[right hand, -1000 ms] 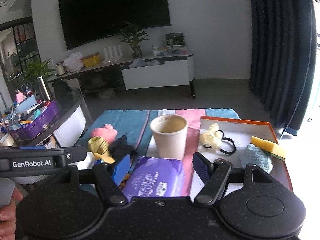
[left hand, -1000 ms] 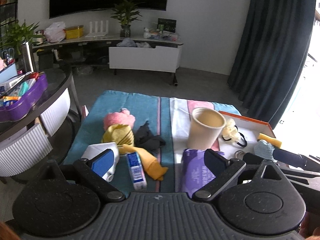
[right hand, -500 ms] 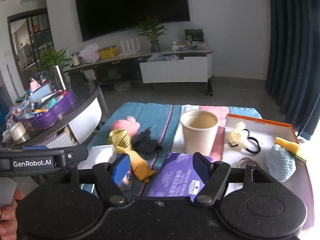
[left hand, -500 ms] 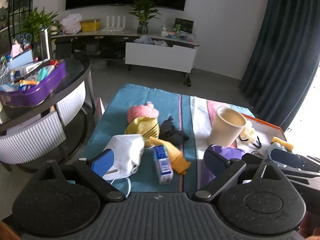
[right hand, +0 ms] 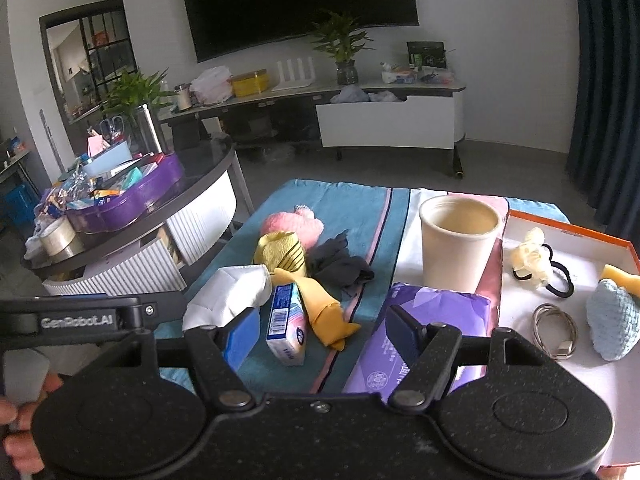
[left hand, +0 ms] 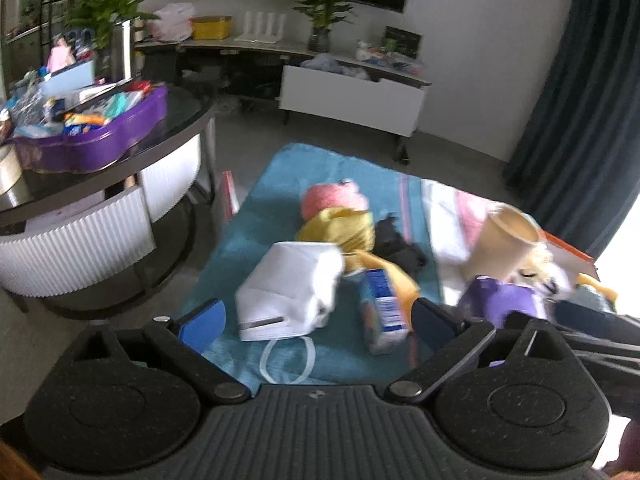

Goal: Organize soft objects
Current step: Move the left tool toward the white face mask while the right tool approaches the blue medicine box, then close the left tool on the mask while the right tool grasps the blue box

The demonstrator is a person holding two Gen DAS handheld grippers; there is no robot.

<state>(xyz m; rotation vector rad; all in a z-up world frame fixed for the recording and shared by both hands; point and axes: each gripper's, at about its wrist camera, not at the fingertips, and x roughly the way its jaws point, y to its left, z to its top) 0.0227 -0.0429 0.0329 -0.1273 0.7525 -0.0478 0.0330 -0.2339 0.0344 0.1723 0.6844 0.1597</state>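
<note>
Soft things lie on a teal striped towel (right hand: 340, 200): a pink plush (right hand: 288, 224), a yellow cloth (right hand: 288, 256), a black cloth (right hand: 340, 266) and a white face mask (left hand: 292, 292). A blue tissue pack (right hand: 286, 324) lies beside the mask. My left gripper (left hand: 316, 320) is open just short of the mask, its jaws holding nothing. My right gripper (right hand: 320, 332) is open too, hovering above the tissue pack and a purple wipes pack (right hand: 424, 320) with nothing between its fingers.
A tall paper cup (right hand: 460, 240) stands mid-table. An orange-rimmed white box (right hand: 560, 224) on the right holds a scrunchie (right hand: 530, 258), a cable (right hand: 556, 330), a blue knit piece (right hand: 610, 320) and a yellow sponge (right hand: 622, 276). A round side table with a purple tray (right hand: 132, 200) stands left.
Both grippers have drifted left and a little lower. In the left view the mask has come fully into sight in front of the open jaws. Nothing was taken hold of.
</note>
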